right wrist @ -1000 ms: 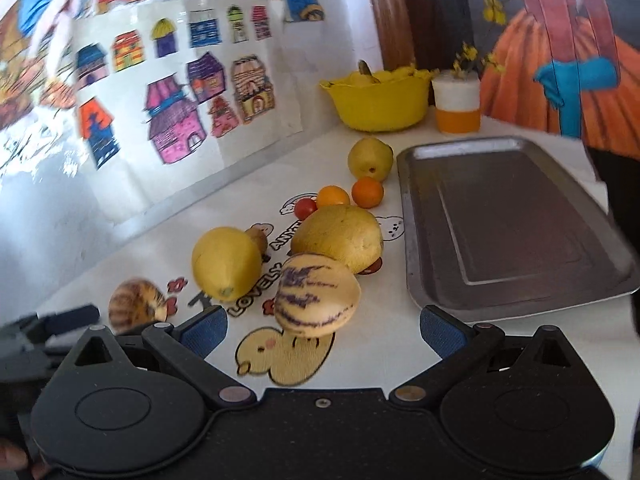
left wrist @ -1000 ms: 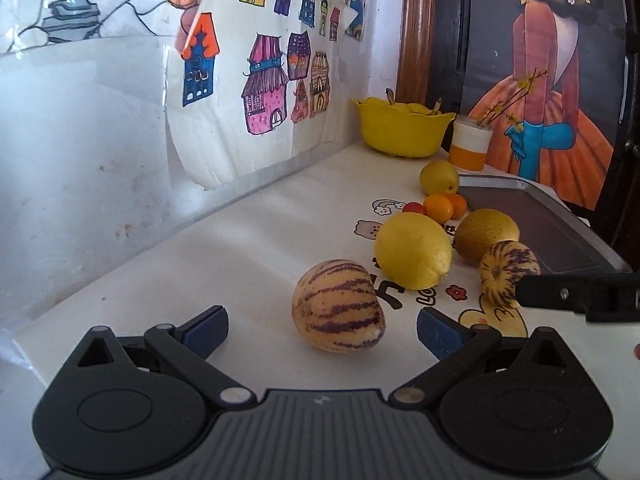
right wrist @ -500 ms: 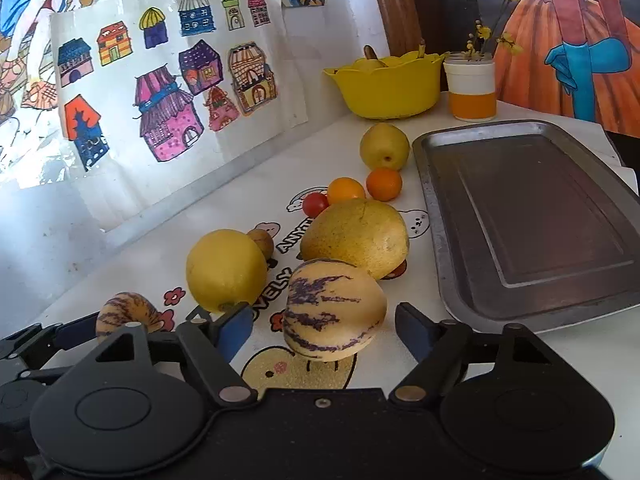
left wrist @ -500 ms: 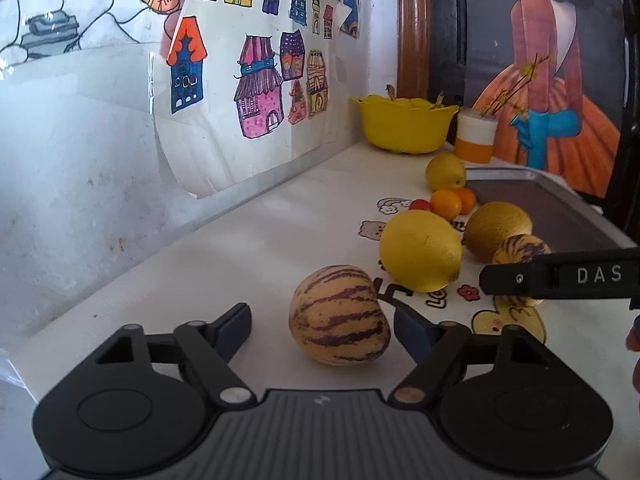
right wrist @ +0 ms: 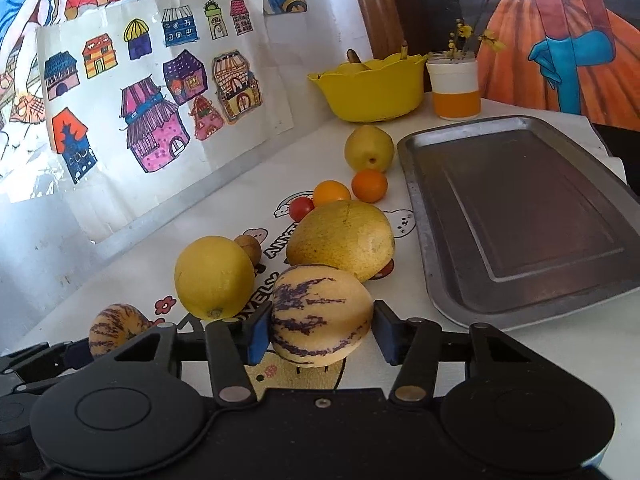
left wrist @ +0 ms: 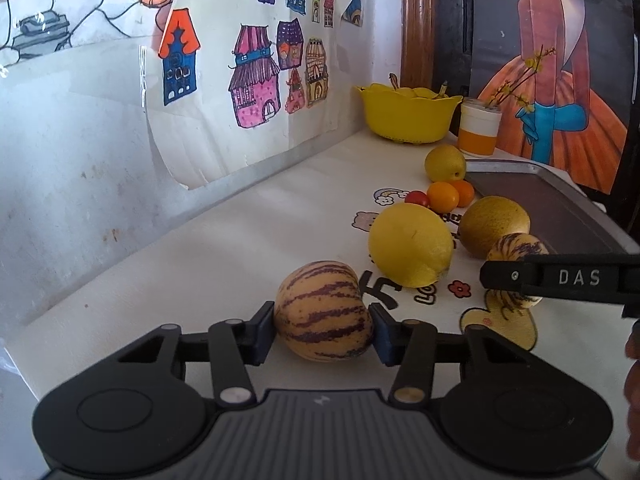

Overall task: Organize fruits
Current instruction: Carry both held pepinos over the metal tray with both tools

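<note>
My left gripper (left wrist: 323, 330) is shut on a striped pepino melon (left wrist: 323, 312) that rests on the white table. My right gripper (right wrist: 318, 330) has closed onto a second striped pepino melon (right wrist: 318, 314); both blue pads touch its sides. A lemon (right wrist: 214, 282), a large yellow-green melon (right wrist: 344, 240), two small oranges (right wrist: 370, 185), a cherry tomato (right wrist: 301, 207) and a pear (right wrist: 369, 148) lie beyond. The grey metal tray (right wrist: 520, 208) lies to the right. The right gripper's finger (left wrist: 560, 278) shows in the left wrist view.
A yellow bowl (right wrist: 370, 90) with fruit and a white-and-orange cup (right wrist: 456, 90) stand at the back. A wall with house drawings (right wrist: 156, 128) runs along the left. A small brown nut (right wrist: 249, 246) lies behind the lemon.
Both grippers have moved forward and closed their jaws from wide open onto the two striped melons.
</note>
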{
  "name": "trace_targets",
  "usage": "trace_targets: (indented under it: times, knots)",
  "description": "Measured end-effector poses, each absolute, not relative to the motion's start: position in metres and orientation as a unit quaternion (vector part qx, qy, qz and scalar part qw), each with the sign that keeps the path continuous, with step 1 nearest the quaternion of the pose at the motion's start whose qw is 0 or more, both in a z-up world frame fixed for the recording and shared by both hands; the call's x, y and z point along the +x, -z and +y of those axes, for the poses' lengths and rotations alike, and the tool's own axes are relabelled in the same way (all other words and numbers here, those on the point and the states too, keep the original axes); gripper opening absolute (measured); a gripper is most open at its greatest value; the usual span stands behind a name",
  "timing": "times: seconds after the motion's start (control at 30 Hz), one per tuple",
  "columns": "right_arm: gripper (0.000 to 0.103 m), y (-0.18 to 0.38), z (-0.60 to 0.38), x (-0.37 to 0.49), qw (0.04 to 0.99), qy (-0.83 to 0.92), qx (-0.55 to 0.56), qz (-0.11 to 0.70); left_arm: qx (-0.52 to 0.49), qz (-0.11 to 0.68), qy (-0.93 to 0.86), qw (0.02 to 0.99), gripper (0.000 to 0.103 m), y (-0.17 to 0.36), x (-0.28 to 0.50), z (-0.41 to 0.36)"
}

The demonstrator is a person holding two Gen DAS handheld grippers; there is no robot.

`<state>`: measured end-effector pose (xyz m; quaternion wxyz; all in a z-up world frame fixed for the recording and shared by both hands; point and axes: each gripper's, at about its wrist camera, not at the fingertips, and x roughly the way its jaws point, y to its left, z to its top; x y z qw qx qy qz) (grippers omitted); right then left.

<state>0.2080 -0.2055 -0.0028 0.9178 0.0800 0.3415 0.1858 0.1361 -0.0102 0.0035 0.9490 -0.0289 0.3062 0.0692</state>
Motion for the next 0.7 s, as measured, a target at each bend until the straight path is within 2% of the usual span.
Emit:
trace_targets:
  times: [0.3, 0.7]
  knots:
    - [0.054, -0.003, -0.232, 0.18, 0.906, -0.208, 0.135, 0.343, -0.049, 0.297, -0.029, 0.953, 0.052, -0.012, 0.124, -0.024]
    - [0.054, -0.009, -0.265, 0.153, 0.908, -0.201, 0.154, 0.334, -0.047, 0.289, 0.001, 0.956, 0.051, -0.015, 0.115, -0.047]
